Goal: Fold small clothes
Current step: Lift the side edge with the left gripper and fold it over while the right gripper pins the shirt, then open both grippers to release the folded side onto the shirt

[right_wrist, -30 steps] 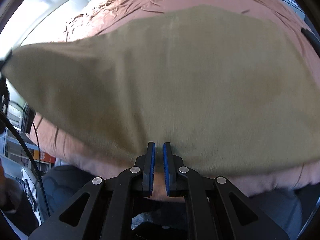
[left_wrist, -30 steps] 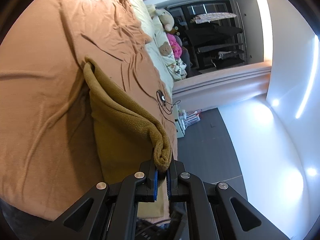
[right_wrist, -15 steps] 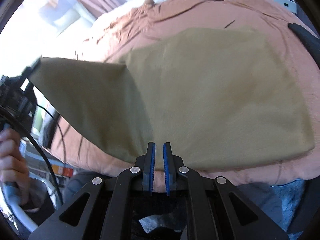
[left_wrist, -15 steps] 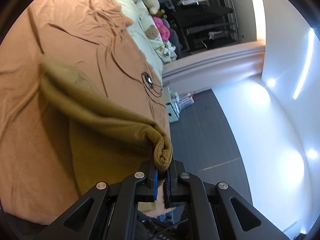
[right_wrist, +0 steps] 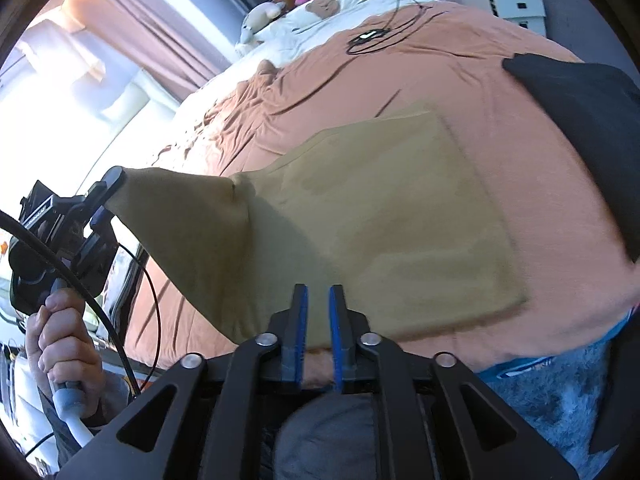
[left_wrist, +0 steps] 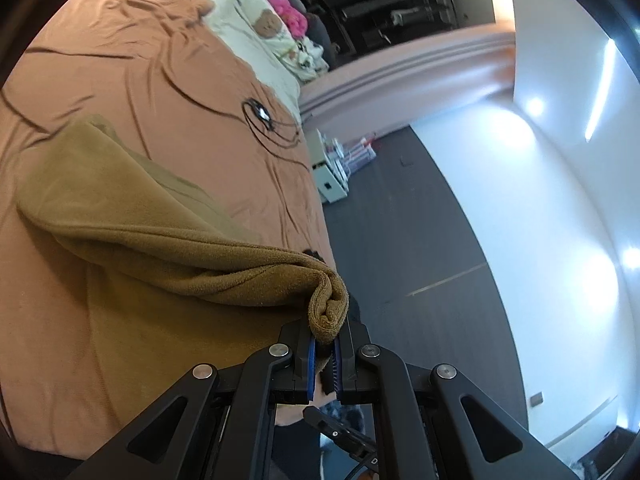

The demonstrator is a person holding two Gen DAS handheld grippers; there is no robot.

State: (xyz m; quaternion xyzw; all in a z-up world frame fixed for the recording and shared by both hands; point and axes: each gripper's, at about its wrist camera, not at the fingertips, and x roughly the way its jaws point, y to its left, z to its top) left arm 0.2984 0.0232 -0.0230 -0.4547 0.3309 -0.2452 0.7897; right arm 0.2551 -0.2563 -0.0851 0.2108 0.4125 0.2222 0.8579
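Two grippers: left gripper [left_wrist: 325, 338] clamped on a bunched corner of the olive cloth [right_wrist: 384, 216], held up off the orange bedsheet [right_wrist: 480, 92]. Right gripper [right_wrist: 318, 312] jaws opening, nothing between the pads; rest of cloth lies flat on the sheet.

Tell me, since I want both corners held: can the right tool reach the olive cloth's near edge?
Probably yes: the right tool, opening and empty, hovers just over the olive cloth, nothing between.
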